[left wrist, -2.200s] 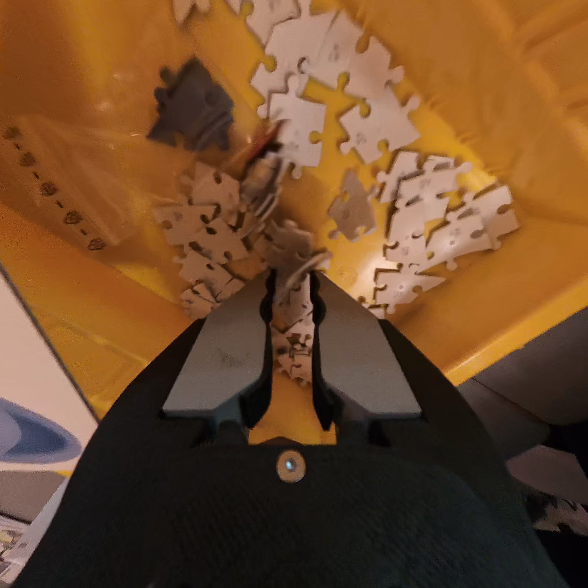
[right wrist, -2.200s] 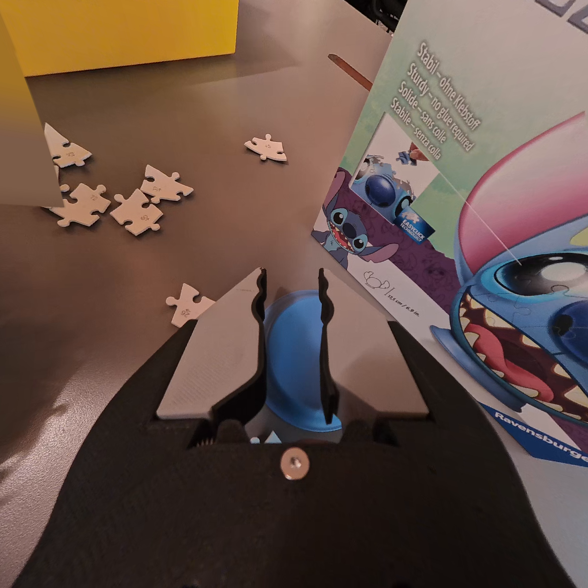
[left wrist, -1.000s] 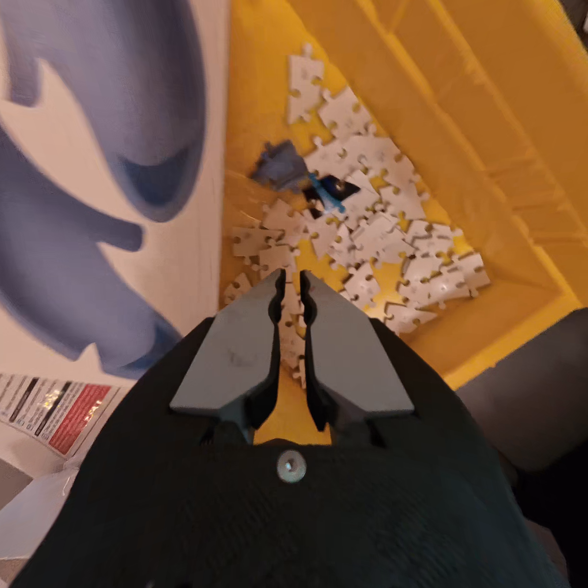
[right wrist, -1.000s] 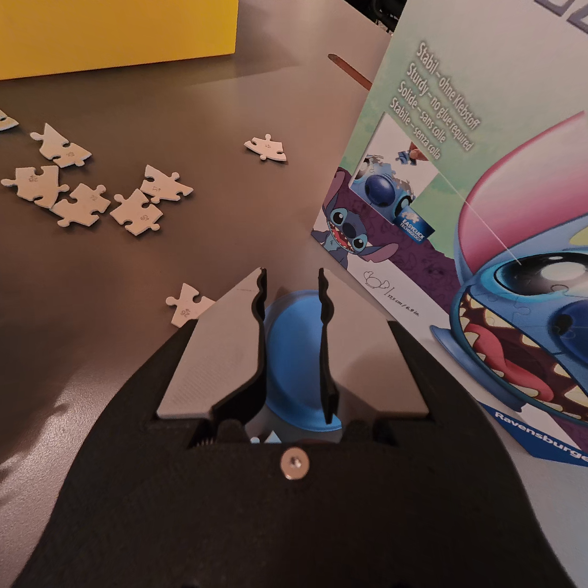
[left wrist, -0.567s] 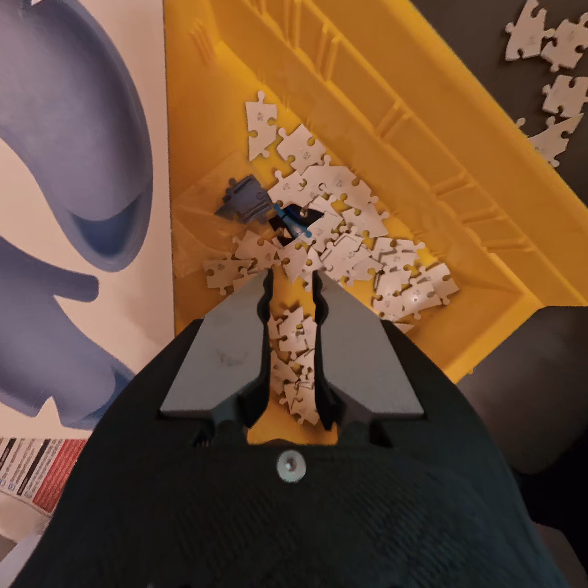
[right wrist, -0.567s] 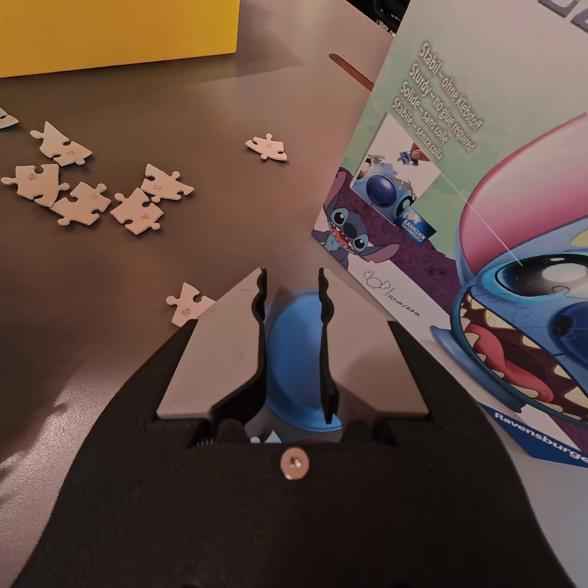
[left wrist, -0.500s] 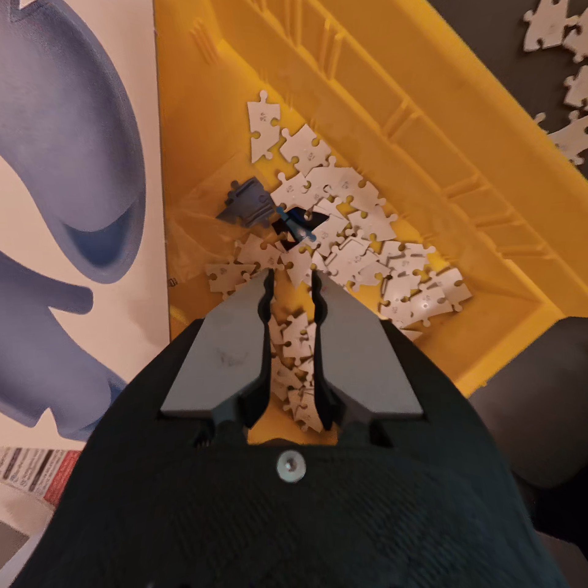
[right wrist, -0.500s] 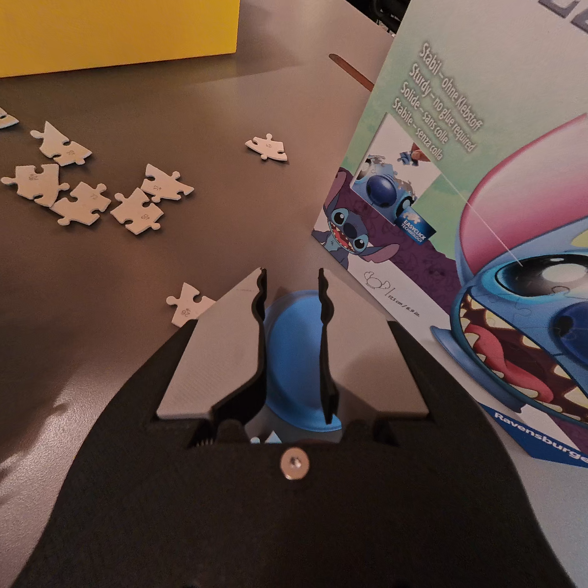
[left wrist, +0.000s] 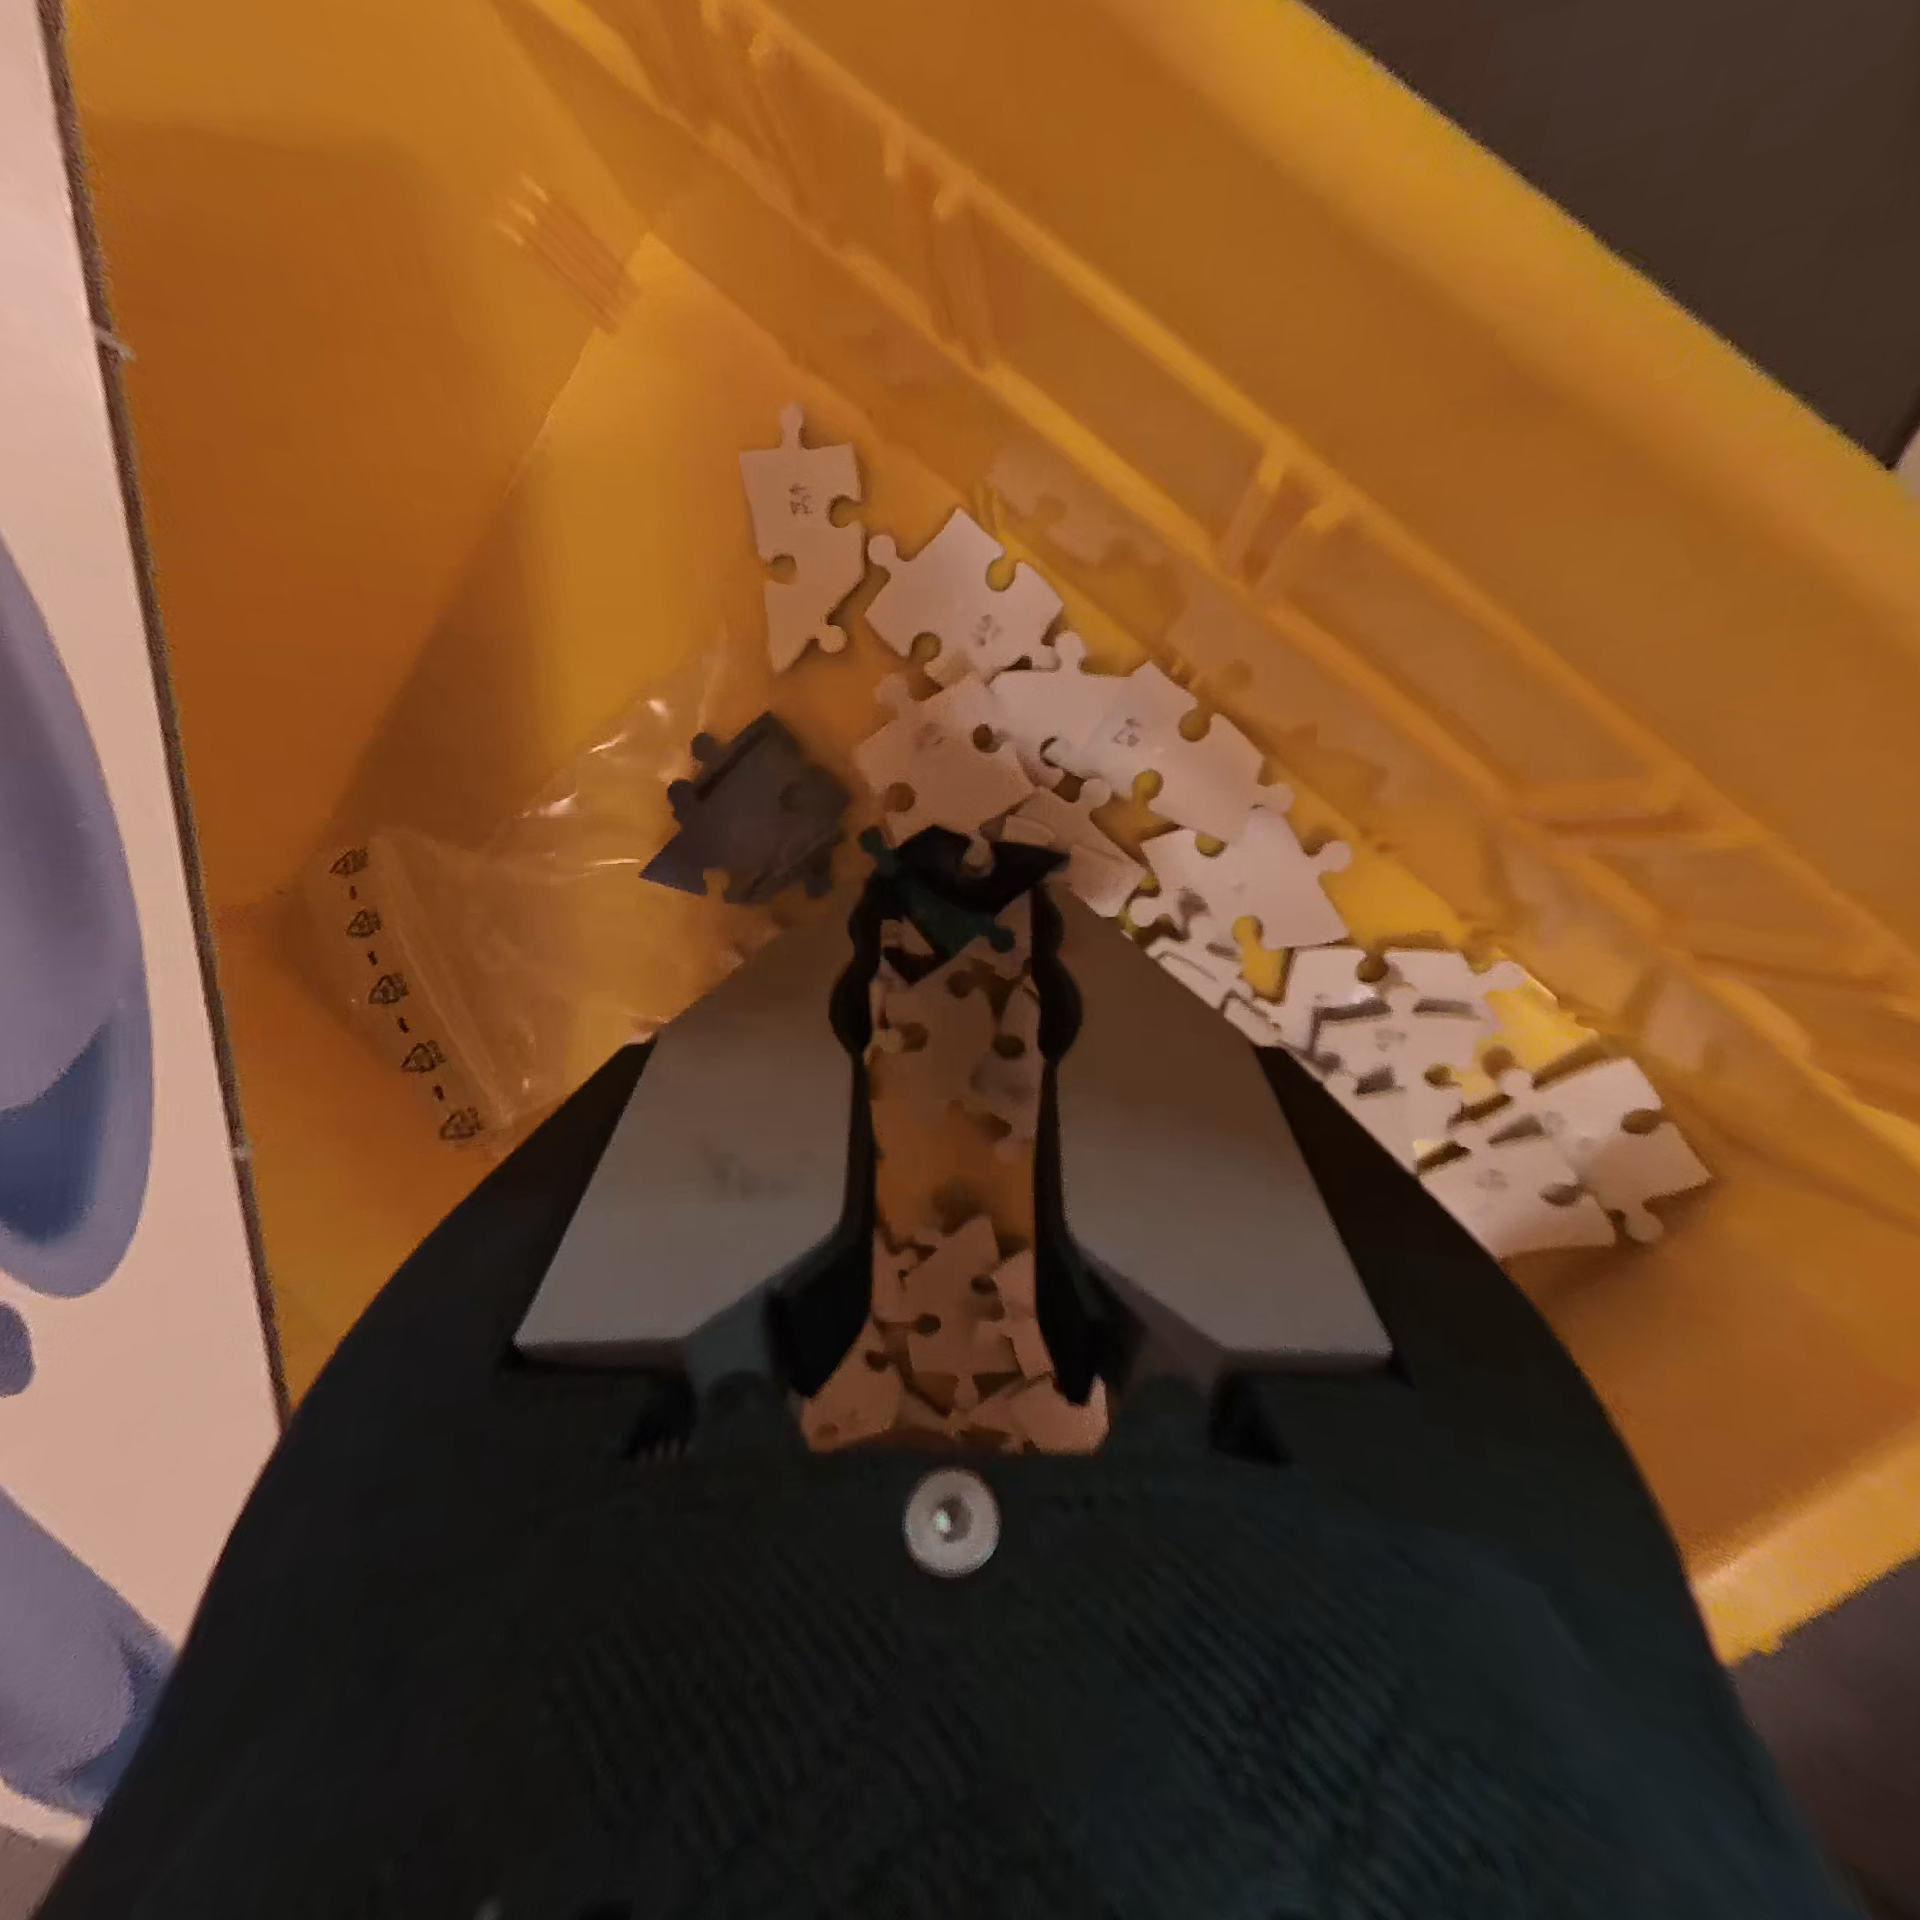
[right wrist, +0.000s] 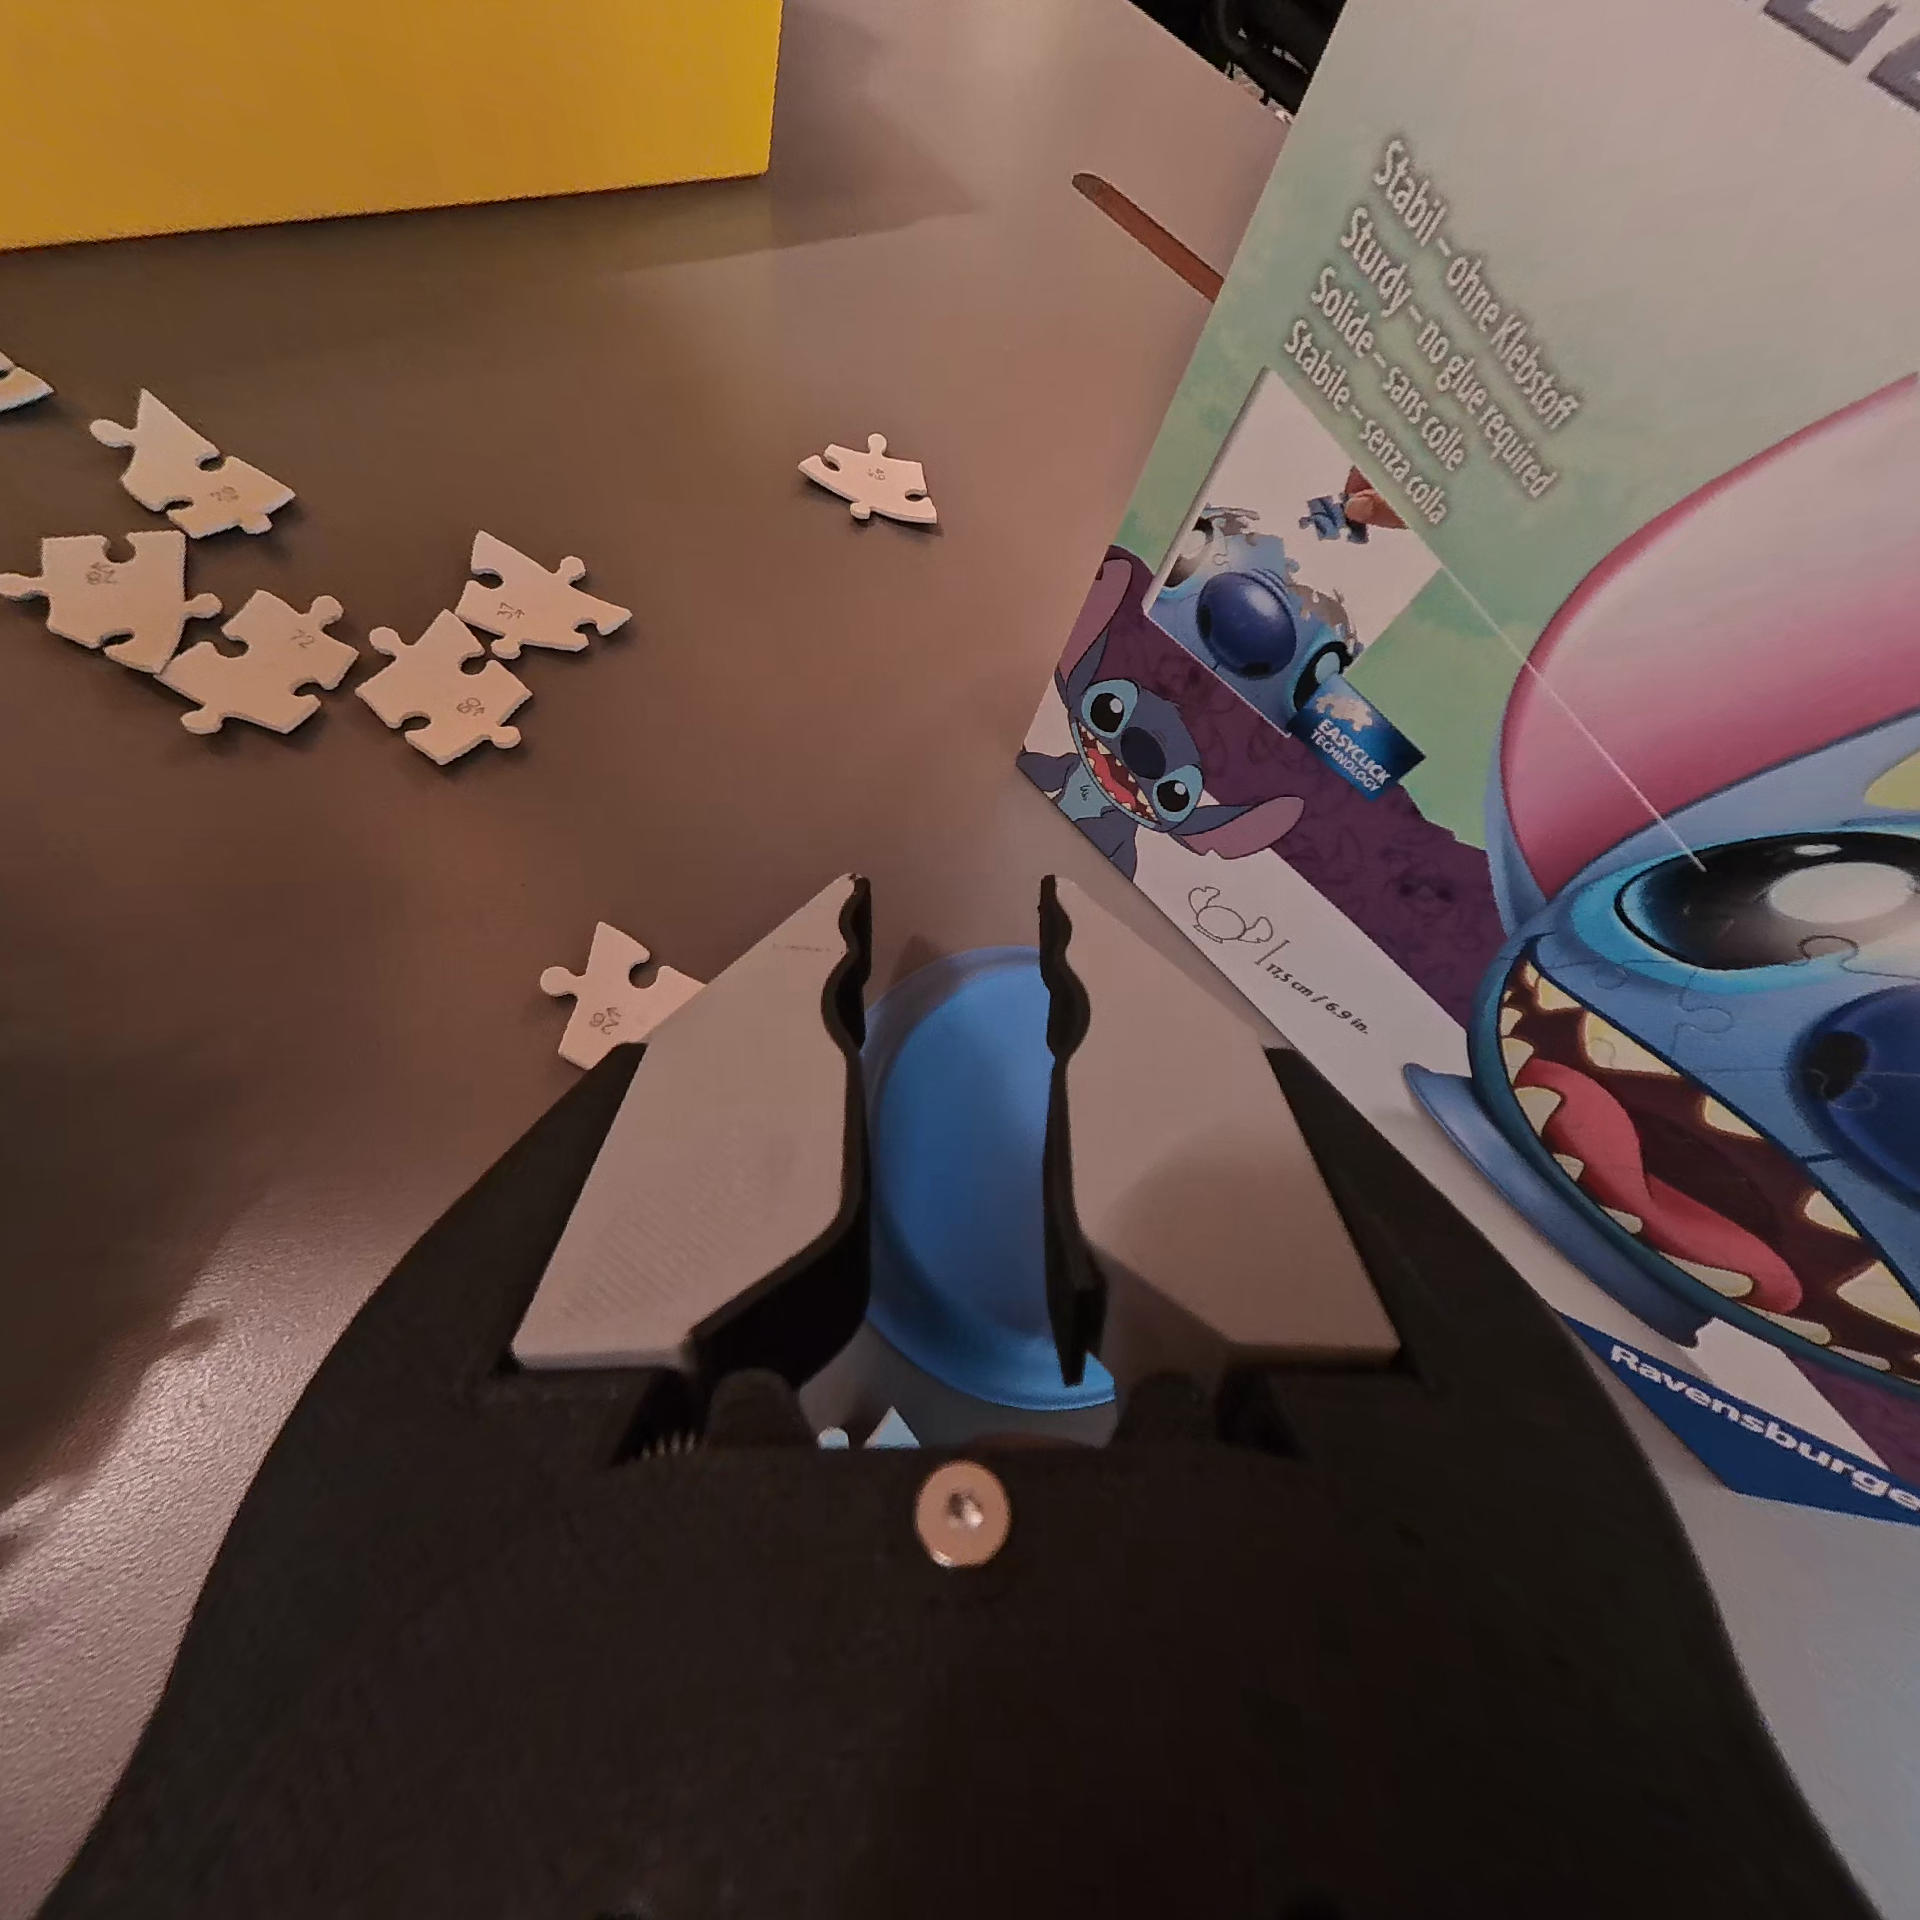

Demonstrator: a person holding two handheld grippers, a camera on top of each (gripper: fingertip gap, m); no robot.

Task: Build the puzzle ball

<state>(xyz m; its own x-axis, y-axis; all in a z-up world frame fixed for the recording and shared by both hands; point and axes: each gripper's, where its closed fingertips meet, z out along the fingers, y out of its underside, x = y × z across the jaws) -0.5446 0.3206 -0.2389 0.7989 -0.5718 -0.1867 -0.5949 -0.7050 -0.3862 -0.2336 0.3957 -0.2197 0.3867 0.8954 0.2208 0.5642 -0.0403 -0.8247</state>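
In the left wrist view my left gripper (left wrist: 951, 914) is open and low inside the yellow bin (left wrist: 1351, 436). Its tips sit at a dark, face-up puzzle piece (left wrist: 940, 883). A heap of white, face-down puzzle pieces (left wrist: 1164, 758) lies around and under the fingers. A dark grey-blue piece (left wrist: 753, 821) lies just left of the tips. In the right wrist view my right gripper (right wrist: 951, 914) holds a curved blue plastic part (right wrist: 956, 1143) between its fingers above the grey table (right wrist: 727, 343). Several white pieces (right wrist: 447, 686) lie on the table to the left.
A clear plastic bag (left wrist: 499, 935) lies in the bin's left corner. The puzzle box (left wrist: 62, 935) stands along the bin's left side. In the right wrist view the box (right wrist: 1558, 623) leans at the right and the yellow bin (right wrist: 364, 104) is at the back left. There is about 35 centimeters between the tips of the two grippers.
My left gripper swung over the box and bin, opened wider and dropped down into the bin onto the dark piece. The right gripper and its blue part stayed put.
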